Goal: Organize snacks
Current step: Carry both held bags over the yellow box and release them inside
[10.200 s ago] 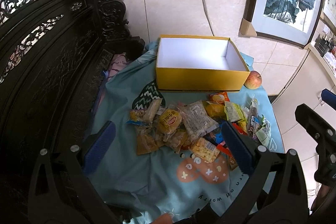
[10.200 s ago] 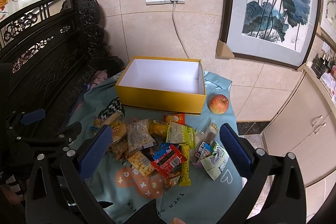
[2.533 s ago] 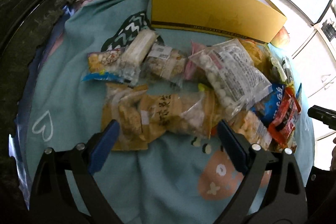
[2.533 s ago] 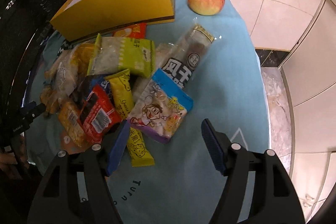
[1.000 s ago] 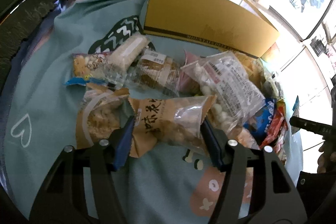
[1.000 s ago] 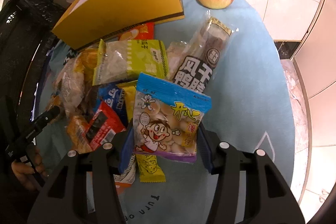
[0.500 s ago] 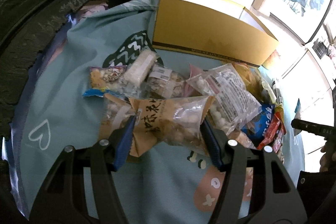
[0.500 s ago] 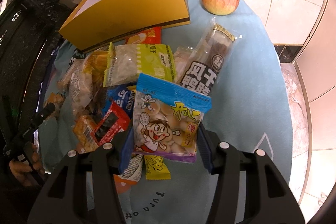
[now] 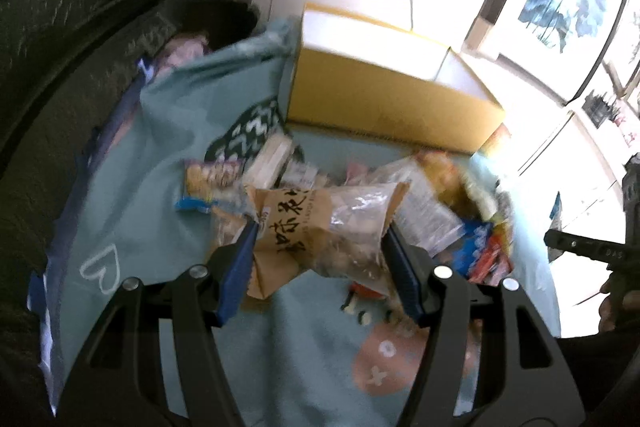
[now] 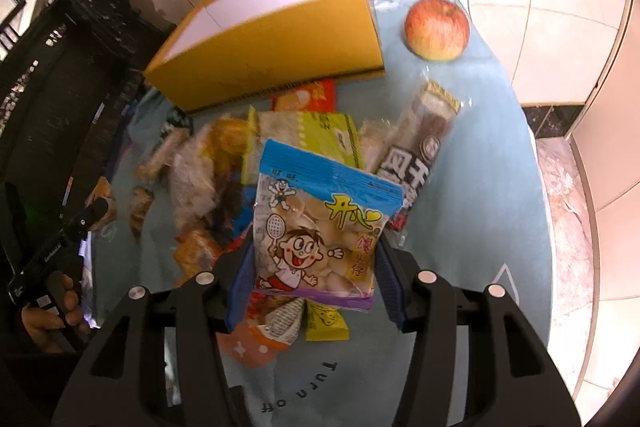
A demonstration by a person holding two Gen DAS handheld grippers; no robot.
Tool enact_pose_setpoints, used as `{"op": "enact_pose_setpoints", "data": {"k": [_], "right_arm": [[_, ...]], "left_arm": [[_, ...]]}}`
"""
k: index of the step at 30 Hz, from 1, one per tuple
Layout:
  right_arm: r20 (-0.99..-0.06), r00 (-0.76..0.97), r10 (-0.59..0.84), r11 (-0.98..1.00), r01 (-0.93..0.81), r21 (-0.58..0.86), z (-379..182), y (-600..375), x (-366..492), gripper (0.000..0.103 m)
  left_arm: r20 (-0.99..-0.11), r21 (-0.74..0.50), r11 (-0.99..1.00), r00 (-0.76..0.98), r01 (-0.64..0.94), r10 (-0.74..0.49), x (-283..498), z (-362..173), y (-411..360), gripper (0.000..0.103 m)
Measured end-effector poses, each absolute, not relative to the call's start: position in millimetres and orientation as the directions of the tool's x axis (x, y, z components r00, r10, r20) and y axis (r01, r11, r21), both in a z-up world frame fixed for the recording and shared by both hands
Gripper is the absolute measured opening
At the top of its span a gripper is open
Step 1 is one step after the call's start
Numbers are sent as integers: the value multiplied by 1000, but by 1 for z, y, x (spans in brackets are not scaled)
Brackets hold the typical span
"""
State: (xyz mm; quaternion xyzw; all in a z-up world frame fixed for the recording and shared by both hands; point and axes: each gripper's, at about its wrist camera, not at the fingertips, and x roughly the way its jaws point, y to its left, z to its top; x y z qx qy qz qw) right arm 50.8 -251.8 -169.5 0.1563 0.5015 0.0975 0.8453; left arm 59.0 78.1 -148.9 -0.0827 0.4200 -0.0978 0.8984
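Note:
My left gripper [image 9: 320,239] is shut on a brown and clear snack bag [image 9: 320,227] and holds it above the snack pile [image 9: 432,195]. My right gripper [image 10: 314,267] is shut on a blue cartoon snack bag [image 10: 320,227], lifted over the other packets [image 10: 300,139]. The open yellow box [image 9: 384,95] stands behind the pile on the teal cloth [image 9: 132,187]; it also shows in the right wrist view [image 10: 272,43].
A red apple [image 10: 437,28] lies right of the box. A long dark snack bar [image 10: 424,143] lies beside the green packet. Dark carved wooden furniture [image 9: 80,7] borders the left. The table edge drops to a tiled floor [image 10: 568,195] on the right.
Both grippers have risen a little with their bags and moved toward the yellow box. The views are slightly blurred from motion.

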Motion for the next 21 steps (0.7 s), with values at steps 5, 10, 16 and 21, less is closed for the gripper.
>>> {"op": "enact_pose_setpoints", "data": {"k": [5, 10, 16, 21], "right_arm": [[-764, 537, 357, 917, -47, 395, -128, -252, 62, 54], [-707, 602, 370, 918, -123, 376, -77, -245, 96, 54], [-662, 658, 360, 927, -170, 335, -23, -237, 162, 54], [-648, 692, 318, 945, -180, 271, 12, -220, 235, 55]], "left_arm": [[-701, -244, 961, 661, 128, -266, 72, -115, 70, 63], [-665, -253, 957, 693, 140, -277, 108, -82, 52, 63], [-604, -277, 949, 740, 152, -295, 179, -32, 23, 63], [-581, -221, 959, 766, 177, -276, 249, 2, -4, 64]]}}
